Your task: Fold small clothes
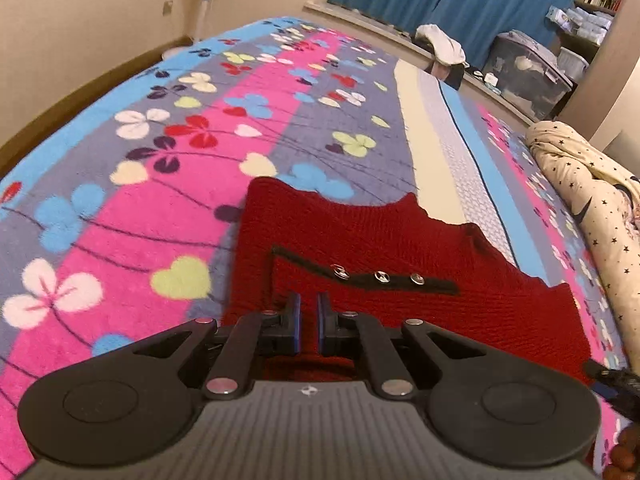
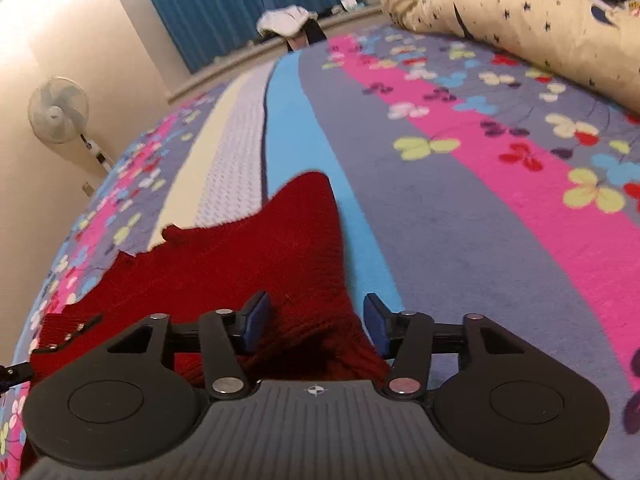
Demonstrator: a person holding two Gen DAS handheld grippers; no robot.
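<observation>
A small red knitted garment lies spread on the bed's floral blanket, its black placket with three metal snaps facing up. The left tongs sit low over the near edge of the knit, pads nearly together with only a thin gap, and whether fabric is pinched there cannot be told. Over on the other side, the right tongs are spread wide, straddling a bunched red sleeve whose tip points away across the blue stripe. A star-patterned cream quilt lies rolled along the bed's far side, blue curtains behind.
</observation>
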